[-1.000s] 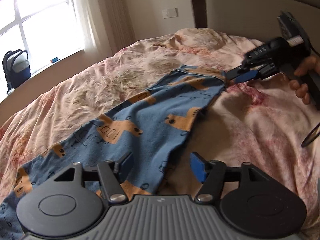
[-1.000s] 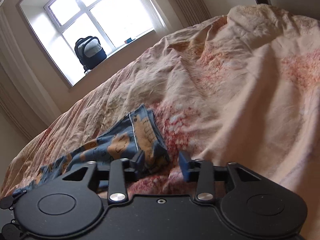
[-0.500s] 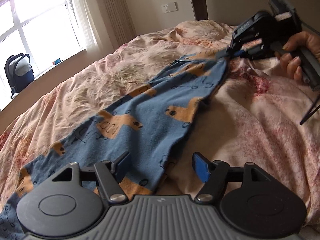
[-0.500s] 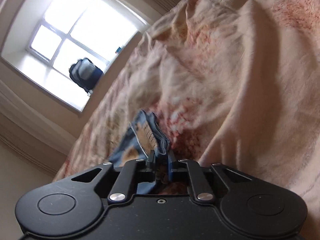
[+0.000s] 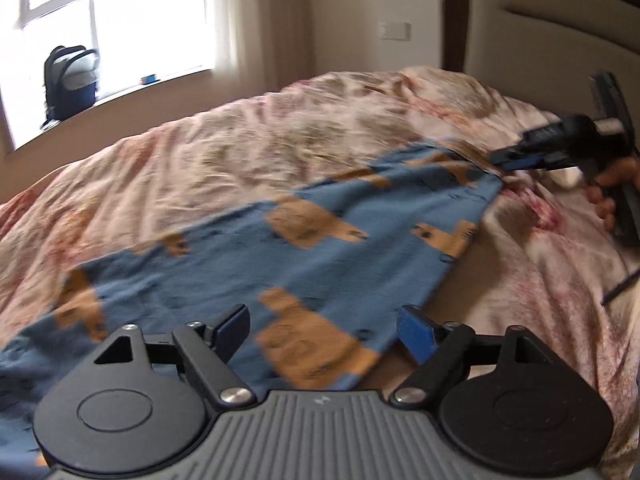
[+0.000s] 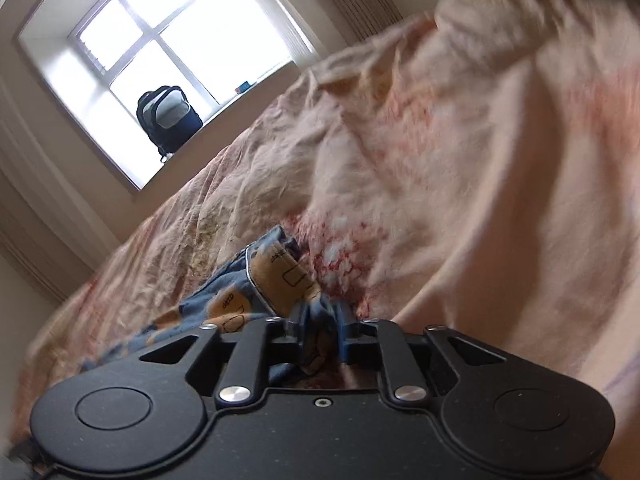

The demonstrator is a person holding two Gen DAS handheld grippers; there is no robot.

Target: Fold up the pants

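Blue pants (image 5: 320,248) with tan animal prints lie spread flat on the bed, running from lower left to upper right. My left gripper (image 5: 324,320) hovers over their near part with its jaws wide and still opening, and nothing is pinched. At the far corner of the pants, my right gripper (image 5: 508,162) is held by a person's hand (image 5: 612,176). In the right wrist view the bunched hem (image 6: 276,276) sits between the right gripper's (image 6: 318,322) fingers, whose jaws are opening and look loose on the cloth.
A rumpled pink floral bedspread (image 5: 240,152) covers the whole bed. A padded headboard (image 5: 540,40) stands at the upper right. A dark backpack (image 5: 70,76) rests on the windowsill behind the bed.
The right gripper closed on the pants' far corner, lifted it a little, then lowered it and parted its jaws. The left gripper shifted sideways over the pants and opened wider.
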